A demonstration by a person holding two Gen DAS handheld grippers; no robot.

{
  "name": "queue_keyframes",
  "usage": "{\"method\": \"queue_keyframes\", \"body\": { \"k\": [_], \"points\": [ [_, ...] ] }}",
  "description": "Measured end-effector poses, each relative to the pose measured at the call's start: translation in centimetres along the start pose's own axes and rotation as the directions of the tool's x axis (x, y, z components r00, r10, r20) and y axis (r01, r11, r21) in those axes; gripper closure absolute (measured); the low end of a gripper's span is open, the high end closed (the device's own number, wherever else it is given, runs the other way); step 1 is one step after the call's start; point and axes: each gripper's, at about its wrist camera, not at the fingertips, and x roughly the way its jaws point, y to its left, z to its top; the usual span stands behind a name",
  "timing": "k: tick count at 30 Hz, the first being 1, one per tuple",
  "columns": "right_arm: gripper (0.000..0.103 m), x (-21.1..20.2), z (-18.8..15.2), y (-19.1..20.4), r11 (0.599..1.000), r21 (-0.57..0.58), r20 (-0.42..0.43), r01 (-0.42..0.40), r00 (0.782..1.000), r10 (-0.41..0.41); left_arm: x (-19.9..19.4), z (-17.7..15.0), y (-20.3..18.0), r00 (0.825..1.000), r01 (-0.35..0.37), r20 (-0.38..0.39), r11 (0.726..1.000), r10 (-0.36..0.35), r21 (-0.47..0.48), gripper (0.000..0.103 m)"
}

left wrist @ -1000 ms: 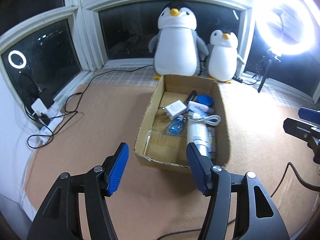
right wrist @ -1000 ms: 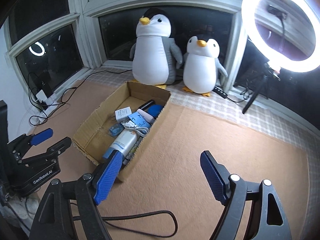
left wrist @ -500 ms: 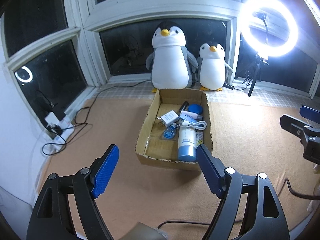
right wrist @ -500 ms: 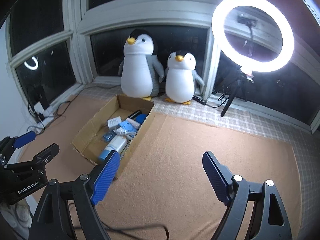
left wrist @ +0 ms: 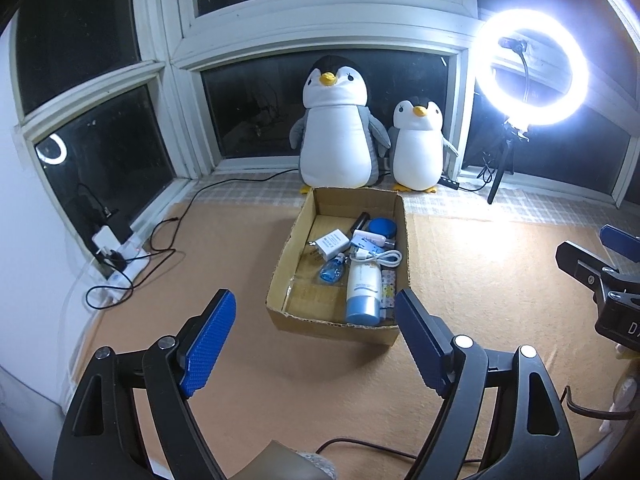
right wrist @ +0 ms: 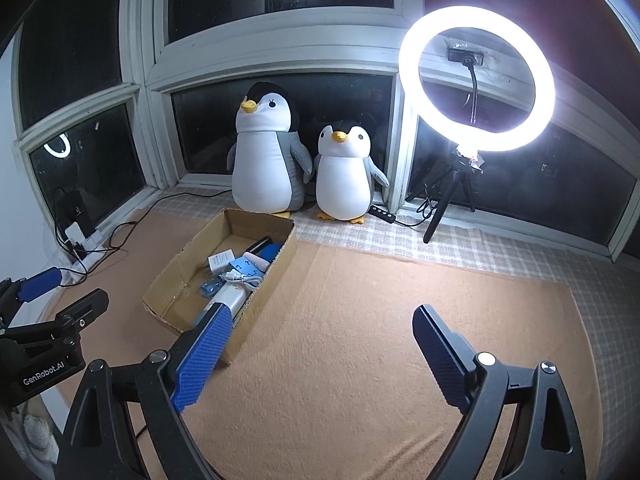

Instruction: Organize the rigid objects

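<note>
Cardboard box (left wrist: 340, 324) — mid-mat, near the penguins (left wrist: 338, 128); judged light, walls bendable, best taken by its rim. Contents: white-and-blue tube (left wrist: 362, 288), charger (left wrist: 330, 243), cable (left wrist: 378, 258), blue disc (left wrist: 382, 227). Left gripper (left wrist: 316, 336) wide, empty; right gripper (right wrist: 320, 348) opening, nothing between.

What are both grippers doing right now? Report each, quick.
Left gripper: open, nothing between the jaws.
Right gripper: jaws opening, nothing between them.
</note>
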Motion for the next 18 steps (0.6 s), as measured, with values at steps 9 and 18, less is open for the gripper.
{"method": "queue_keyframes", "body": {
  "k": [9, 18],
  "points": [
    [0.013, 0.13, 0.02, -0.14, 1.0, 0.0, -0.004, -0.004, 1.0, 0.004, 0.02, 0.0, -0.16, 1.0, 0.006, -0.002, 1.0, -0.006, 0.0, 0.021],
    [0.013, 0.6, 0.01, -0.31, 1.0, -0.003, -0.016, -0.005, 1.0, 0.005, 0.09, 0.0, -0.11, 1.0, 0.009, -0.004, 1.0, -0.009, -0.001, 0.021]
  ]
}}
